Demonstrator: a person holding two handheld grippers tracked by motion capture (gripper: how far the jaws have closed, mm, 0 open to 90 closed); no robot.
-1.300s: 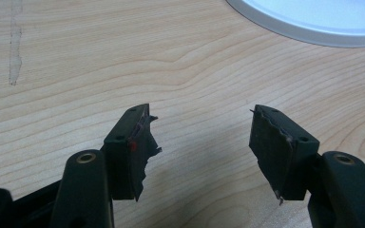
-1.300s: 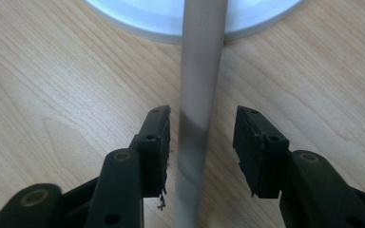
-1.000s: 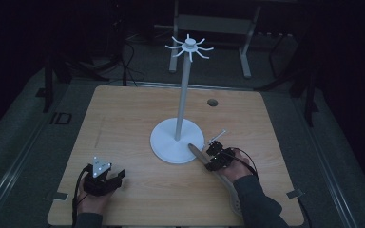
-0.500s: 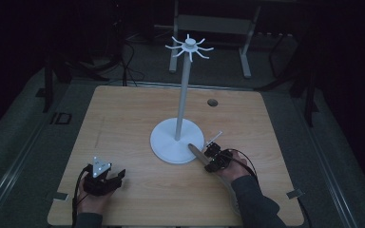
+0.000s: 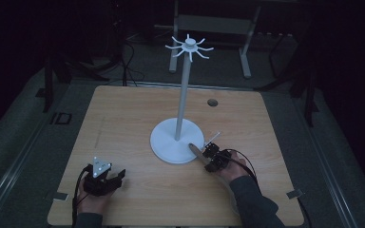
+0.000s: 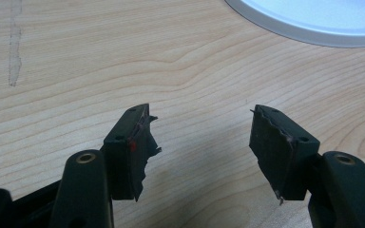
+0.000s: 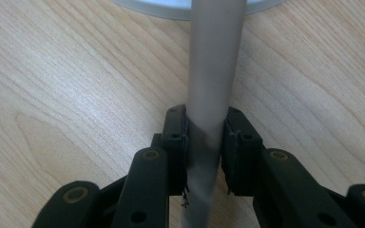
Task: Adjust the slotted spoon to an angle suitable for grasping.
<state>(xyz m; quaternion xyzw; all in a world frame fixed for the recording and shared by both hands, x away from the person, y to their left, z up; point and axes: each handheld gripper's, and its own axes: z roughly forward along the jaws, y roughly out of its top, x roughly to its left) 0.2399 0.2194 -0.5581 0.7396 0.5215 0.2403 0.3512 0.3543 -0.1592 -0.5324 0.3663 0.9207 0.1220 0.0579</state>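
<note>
Right gripper view: beyond the fingers (image 7: 204,142) lies the white stand base (image 7: 190,7) on the counter (image 7: 76,85); they pinch a smooth grey rod (image 7: 214,71), having just closed. Left fingers (image 6: 199,142) stand spread, empty.

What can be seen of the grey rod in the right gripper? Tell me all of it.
The rod is a plain, smooth, matte grey cylinder that looks like plastic or painted metal. It lies low over the wooden table, its far end reaching over the rim of the white stand's round base. The right gripper has just been closing and now clamps the rod near its closer end, one pad pressed on each side. In the high view it shows as a short, slanted bar. Its near tip is cut off by the frame.
</note>
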